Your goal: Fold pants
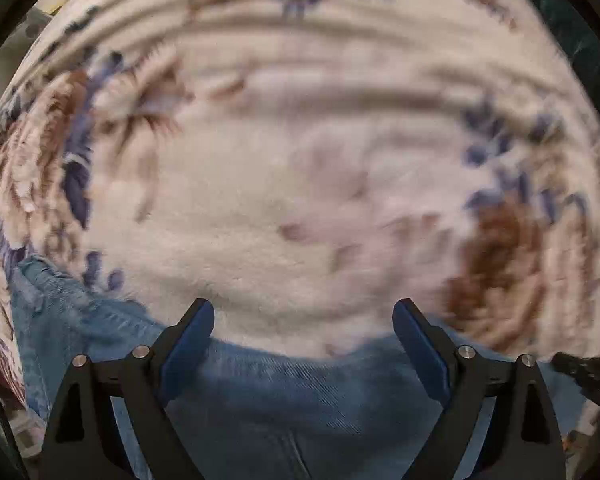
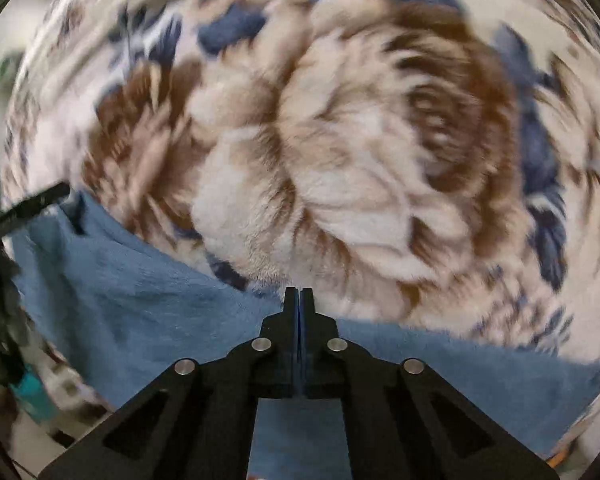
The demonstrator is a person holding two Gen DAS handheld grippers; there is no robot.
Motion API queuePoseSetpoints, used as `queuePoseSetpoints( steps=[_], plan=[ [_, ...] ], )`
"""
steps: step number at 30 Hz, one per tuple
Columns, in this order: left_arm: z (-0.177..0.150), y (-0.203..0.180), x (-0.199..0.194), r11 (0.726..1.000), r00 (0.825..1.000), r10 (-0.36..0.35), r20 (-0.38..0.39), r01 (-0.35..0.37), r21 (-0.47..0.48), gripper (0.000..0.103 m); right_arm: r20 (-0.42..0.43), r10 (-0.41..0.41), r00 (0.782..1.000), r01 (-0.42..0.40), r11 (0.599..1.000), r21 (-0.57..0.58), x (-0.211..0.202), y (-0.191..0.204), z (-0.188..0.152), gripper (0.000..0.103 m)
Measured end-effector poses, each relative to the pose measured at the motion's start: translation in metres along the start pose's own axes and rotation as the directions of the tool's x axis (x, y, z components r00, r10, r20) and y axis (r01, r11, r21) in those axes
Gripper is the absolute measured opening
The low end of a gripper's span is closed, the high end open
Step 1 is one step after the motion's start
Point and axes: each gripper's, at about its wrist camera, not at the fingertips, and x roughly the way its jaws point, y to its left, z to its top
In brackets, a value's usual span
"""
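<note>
Two hand-held grippers are being held over the pants (image 1: 292, 392): left hand-held gripper (image 1: 303, 316) spread wide above the denim, right hand-held gripper (image 2: 299, 300) closed at the pants' edge, a pinched fold not discernible.

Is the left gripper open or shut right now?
Open: the left gripper has its jaws spread wide above the jeans, gripping nothing.

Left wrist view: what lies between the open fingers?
Between the left gripper fingers: the jeans edge and bare floral blanket beyond, in the left wrist view.
</note>
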Motion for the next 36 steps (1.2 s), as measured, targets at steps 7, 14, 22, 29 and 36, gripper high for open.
queuePoseSetpoints(
  steps=[7,14,22,29,36],
  plan=[
    [-0.017,-0.047,0.025,0.972,0.999,0.027,-0.025,-0.021,0.233,0.092,0.168,0.033,0.985,-0.084,0.949,0.305,-0.052,-0.061,-0.043,0.083],
    [-0.003,-0.060,0.061,0.954,0.996,0.080,-0.036,-0.066,0.293,0.101,0.338,0.046,0.940,-0.233,0.812,0.536,-0.023,-0.083,-0.143,0.083],
    [-0.015,-0.095,-0.028,0.967,0.997,-0.025,0.075,0.005,0.253,0.101,0.560,-0.106,0.822,-0.388,0.616,0.686,-0.011,-0.150,-0.267,0.089],
    [-0.087,-0.164,-0.035,0.946,0.996,-0.079,0.041,0.062,0.318,0.101,0.535,-0.177,0.826,-0.433,0.407,0.804,0.013,-0.267,-0.349,0.089],
    [-0.166,-0.249,0.017,0.930,0.987,-0.079,-0.140,0.124,0.347,0.101,0.906,0.067,0.418,-0.904,0.127,0.408,0.073,-0.344,-0.368,0.056]
  ],
)
